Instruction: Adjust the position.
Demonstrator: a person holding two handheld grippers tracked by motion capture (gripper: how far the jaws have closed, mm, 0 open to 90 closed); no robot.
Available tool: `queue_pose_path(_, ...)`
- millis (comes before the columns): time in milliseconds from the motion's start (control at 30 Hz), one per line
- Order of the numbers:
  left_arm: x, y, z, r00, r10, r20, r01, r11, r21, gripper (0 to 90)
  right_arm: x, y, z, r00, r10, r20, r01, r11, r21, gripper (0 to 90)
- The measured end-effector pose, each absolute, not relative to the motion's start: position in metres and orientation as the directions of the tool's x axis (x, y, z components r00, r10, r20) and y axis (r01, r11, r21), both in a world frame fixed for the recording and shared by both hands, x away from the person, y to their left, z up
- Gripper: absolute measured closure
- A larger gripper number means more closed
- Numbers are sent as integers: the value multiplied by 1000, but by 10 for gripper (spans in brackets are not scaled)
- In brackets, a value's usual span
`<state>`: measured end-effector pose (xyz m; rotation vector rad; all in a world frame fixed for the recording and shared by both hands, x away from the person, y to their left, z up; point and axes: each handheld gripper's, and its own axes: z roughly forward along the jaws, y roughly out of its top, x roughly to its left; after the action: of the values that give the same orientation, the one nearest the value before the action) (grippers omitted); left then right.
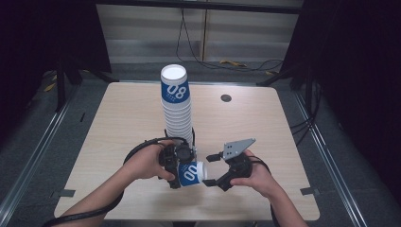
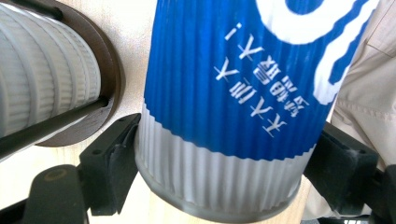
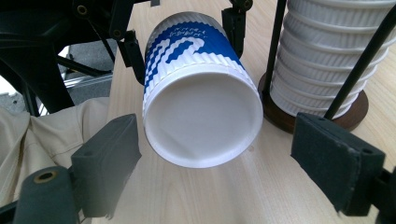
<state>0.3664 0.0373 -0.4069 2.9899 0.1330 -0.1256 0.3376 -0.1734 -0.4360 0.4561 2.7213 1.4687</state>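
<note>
The left gripper point(image 1: 185, 166) clamps a cup point(image 1: 190, 173) sideways above the near desk point(image 1: 123, 118), right of the stack point(image 1: 177, 106); the right gripper point(image 1: 208, 170), jaws wide and empty, must next close on its base.

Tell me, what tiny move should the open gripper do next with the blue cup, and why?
Probably ease the right gripper forward, then close. The left gripper grips the blue-and-white paper cup on its side, bottom end facing the right one, whose jaws stand wide, just short of the cup, not touching.
</note>
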Motion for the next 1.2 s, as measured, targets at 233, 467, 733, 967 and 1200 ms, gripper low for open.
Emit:
queue_pose_path(233,366,36,-407,994,76,-85,87,-986,139,185,337,-171,-434,-958,258,124,247,527,813,167)
queue_pose_path(467,366,33,-407,994,74,-82,85,-986,144,185,336,-169,-434,-962,250,109,235,555,798,185)
queue_pose_path(733,366,32,-407,994,65,-83,76,-988,138,185,336,-169,-434,-963,250,106,231,551,802,215)
queue_pose_path(967,366,31,-406,995,62,-79,73,-987,147,185,336,-167,-435,-964,243,107,229,557,799,226)
queue_pose_path(1200,366,31,-406,995,59,-77,70,-987,145,185,337,-166,-433,-963,244,112,236,570,787,235)
